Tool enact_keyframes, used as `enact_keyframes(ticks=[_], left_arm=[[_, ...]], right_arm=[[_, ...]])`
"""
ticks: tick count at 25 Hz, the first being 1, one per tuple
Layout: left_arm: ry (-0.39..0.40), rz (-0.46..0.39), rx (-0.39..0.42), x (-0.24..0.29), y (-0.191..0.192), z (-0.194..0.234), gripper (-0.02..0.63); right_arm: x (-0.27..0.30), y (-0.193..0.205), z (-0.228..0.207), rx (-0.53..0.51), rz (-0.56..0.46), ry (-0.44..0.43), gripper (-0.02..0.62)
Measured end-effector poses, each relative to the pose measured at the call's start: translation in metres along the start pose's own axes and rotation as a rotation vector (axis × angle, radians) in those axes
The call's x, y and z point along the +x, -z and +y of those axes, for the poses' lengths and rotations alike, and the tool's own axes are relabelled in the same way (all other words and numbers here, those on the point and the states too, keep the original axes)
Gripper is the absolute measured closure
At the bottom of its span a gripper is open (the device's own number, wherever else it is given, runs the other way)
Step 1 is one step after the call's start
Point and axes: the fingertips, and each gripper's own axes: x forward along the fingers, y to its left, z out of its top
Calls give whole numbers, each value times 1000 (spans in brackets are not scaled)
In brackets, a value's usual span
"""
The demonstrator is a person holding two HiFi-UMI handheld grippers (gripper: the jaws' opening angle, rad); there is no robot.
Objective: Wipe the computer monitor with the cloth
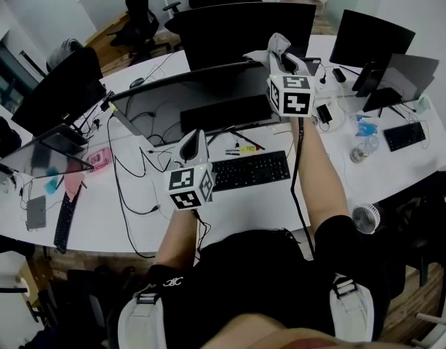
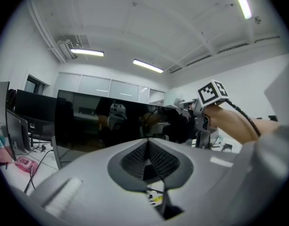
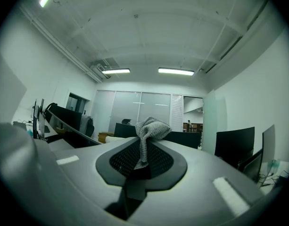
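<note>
Cloth (image 3: 151, 128): grey and bunched up, pinched tight in the jaws of the right gripper (image 3: 143, 145).
Monitor (image 1: 201, 93): dark and curved. The cloth is held up at its top right end.
Left gripper (image 2: 148, 150): jaws pressed together with nothing in them, seen low in front of the monitor.
Keyboard (image 1: 250, 171): laid just in front of the monitor.

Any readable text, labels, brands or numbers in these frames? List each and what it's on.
No readable text anywhere.
Left marker cube, right marker cube: black-and-white square patterns only, no letters.
Shorts logo: white mark, too small to read.
Keyboard: key legends too small to read.
</note>
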Motion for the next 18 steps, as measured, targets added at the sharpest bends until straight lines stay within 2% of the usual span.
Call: enact_keyframes(ticks=[14,18], left_arm=[[-19,27,21,26,8,-56,554],[-22,33,23,30,12,-70,554]], right_arm=[[-20,14,-110,32,-10,62,561],[-27,19,-133,75,-20,39,561]])
